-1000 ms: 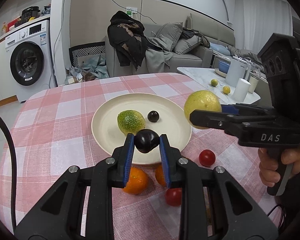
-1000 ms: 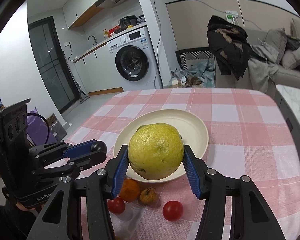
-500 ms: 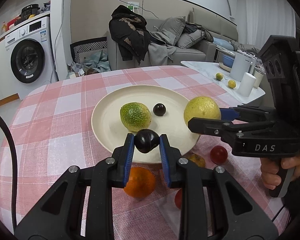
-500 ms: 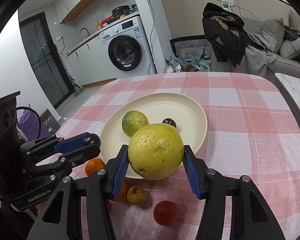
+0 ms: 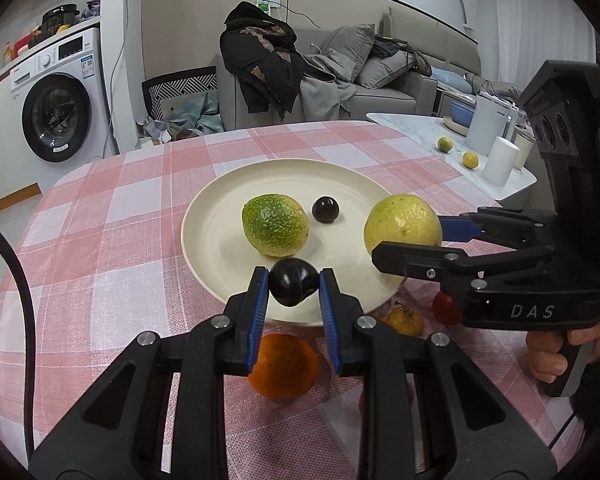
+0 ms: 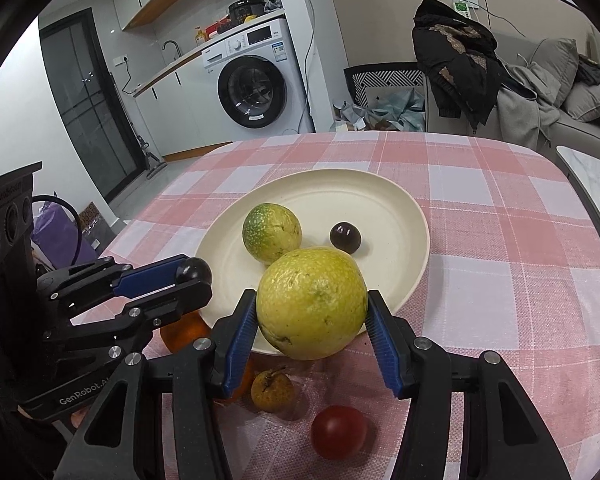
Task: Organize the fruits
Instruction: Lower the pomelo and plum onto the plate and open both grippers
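A cream plate (image 5: 220, 216) (image 6: 380, 192) sits on the pink checked tablecloth. On it lie a green citrus (image 5: 275, 225) (image 6: 271, 233) and a small dark plum (image 5: 325, 209) (image 6: 345, 237). My left gripper (image 5: 294, 286) is shut on another dark plum (image 5: 293, 281) (image 6: 194, 273) over the plate's near rim. My right gripper (image 6: 312, 314) is shut on a large yellow citrus (image 6: 311, 303) (image 5: 402, 224) over the plate's right rim.
Loose fruit lies on the cloth in front of the plate: an orange (image 5: 282, 366) (image 6: 182, 330), a small yellow-orange fruit (image 6: 272, 390) (image 5: 404, 320) and a red tomato (image 6: 338, 432). A side table (image 5: 512, 184) with white containers stands at the right.
Both grippers have moved forward and down toward the plate, each still holding its fruit. The plate now looks nearer in both views.
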`<control>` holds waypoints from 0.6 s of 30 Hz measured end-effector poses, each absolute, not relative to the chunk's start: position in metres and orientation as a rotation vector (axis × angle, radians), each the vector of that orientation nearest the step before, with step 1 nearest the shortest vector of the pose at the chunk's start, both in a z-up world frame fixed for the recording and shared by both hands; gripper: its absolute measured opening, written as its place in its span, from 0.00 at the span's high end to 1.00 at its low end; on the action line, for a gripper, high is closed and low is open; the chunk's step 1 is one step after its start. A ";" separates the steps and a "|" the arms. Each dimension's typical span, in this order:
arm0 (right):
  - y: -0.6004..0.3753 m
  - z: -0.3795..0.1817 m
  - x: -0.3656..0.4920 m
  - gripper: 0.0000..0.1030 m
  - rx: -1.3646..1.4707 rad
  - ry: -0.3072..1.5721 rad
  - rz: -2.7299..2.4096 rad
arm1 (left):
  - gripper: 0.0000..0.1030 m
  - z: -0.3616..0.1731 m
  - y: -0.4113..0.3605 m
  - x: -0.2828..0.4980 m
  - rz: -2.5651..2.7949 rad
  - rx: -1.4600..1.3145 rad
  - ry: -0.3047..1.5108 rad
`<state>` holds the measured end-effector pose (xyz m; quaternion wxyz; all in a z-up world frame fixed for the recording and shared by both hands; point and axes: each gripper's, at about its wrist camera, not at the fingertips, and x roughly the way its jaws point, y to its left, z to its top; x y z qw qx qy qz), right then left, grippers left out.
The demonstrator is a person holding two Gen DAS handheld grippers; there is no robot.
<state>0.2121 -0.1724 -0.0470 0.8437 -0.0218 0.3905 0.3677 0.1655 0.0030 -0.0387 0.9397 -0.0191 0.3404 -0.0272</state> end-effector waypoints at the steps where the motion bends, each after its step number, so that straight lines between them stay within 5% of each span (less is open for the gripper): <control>1: -0.172 -0.047 0.212 0.47 -0.047 0.824 0.777 | 0.78 -0.040 0.004 0.166 -0.054 -0.037 0.698; 14: -0.178 -0.038 0.205 0.47 -0.063 0.772 0.747 | 0.77 -0.041 0.011 0.160 -0.043 -0.055 0.709; 16: -0.182 -0.037 0.205 0.46 -0.058 0.765 0.734 | 0.71 -0.039 0.012 0.159 -0.039 -0.058 0.704; 18: -0.184 -0.036 0.206 0.43 -0.057 0.764 0.730 | 0.51 -0.037 0.014 0.156 -0.026 -0.063 0.690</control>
